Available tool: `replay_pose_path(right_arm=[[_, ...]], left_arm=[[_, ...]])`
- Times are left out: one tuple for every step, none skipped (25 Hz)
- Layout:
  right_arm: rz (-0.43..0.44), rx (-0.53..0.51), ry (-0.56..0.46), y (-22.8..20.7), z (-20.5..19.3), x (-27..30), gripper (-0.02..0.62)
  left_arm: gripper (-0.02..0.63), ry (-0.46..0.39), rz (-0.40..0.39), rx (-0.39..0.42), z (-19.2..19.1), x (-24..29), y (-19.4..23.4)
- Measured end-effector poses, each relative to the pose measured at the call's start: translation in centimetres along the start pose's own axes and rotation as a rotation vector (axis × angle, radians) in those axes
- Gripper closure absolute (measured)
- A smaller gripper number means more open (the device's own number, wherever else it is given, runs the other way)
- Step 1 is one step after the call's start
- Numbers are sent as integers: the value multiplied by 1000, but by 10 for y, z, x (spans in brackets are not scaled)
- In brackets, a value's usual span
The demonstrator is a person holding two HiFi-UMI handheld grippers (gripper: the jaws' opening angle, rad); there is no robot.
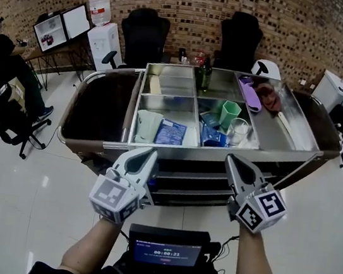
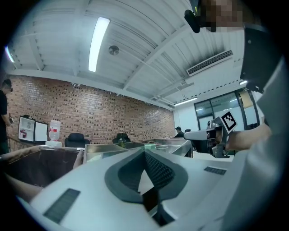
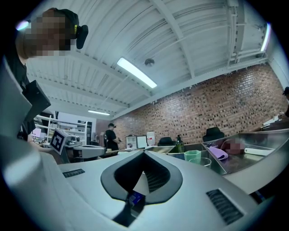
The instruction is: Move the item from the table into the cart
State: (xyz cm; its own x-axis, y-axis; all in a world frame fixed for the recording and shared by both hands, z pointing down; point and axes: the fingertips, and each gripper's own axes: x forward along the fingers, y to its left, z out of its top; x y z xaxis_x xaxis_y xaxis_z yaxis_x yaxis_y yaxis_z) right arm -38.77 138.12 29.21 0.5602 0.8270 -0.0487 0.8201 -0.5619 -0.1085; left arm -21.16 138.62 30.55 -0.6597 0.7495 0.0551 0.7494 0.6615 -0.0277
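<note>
A steel cart (image 1: 220, 152) with several open compartments stands in front of me in the head view. In it are a green cup (image 1: 229, 114), a clear glass (image 1: 238, 131), a blue packet (image 1: 171, 132), a pale folded cloth (image 1: 147, 126), a purple item (image 1: 252, 94) and a dark bottle (image 1: 204, 75). My left gripper (image 1: 152, 153) is held just short of the cart's near edge, shut and empty. My right gripper (image 1: 232, 159) is level with it to the right, also shut with nothing in it. Each gripper view shows its jaws pressed together, left (image 2: 144, 151) and right (image 3: 144, 153). No table is in view.
Two black office chairs (image 1: 145, 33) stand behind the cart against a brick wall. A person (image 1: 3, 70) sits at the left near monitors (image 1: 64, 24) and a water dispenser (image 1: 102, 43). A small screen (image 1: 167, 252) sits at my waist. White tiled floor surrounds the cart.
</note>
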Motion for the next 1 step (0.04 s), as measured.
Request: replay_pose_path(right_arm=[[0, 1, 1, 0, 0, -1, 594]], left_arm=[[600, 3, -1, 0, 0, 0, -1]])
